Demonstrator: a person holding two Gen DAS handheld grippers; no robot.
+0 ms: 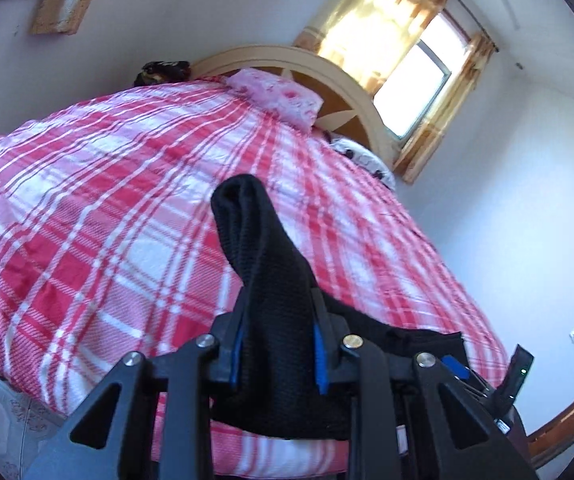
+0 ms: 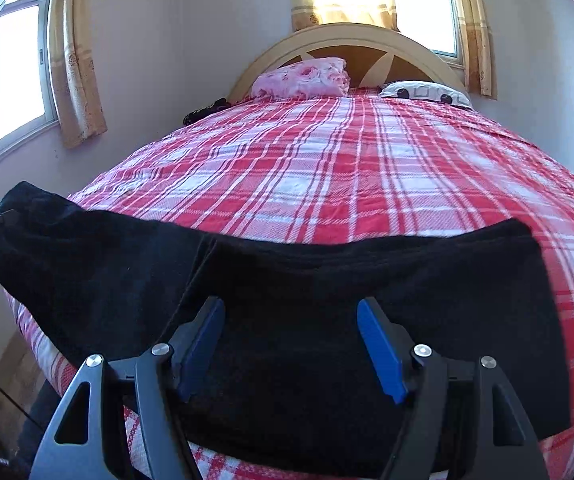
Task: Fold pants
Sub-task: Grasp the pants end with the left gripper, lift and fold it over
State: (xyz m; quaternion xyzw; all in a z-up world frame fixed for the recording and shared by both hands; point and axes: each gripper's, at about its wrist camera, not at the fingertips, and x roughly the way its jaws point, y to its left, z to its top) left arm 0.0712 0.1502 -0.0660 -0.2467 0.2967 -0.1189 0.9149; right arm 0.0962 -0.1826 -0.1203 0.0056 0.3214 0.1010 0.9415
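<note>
While the black knit pants (image 2: 367,280) lie spread across the foot edge of the bed with the red-and-white plaid cover (image 2: 347,168), the folding looks barely begun. At the bed's left side one end of the garment is lifted off the cover, bunched and clamped between the blue pads of the left gripper (image 1: 277,344). From that view the cloth rises in a dark peak above the fingers. No finished fold shows yet. The right gripper (image 2: 291,348) hangs over the middle of the cloth with its jaws spread wide, grasping nothing. Carrying the raised end across and flattening it seems to remain.
</note>
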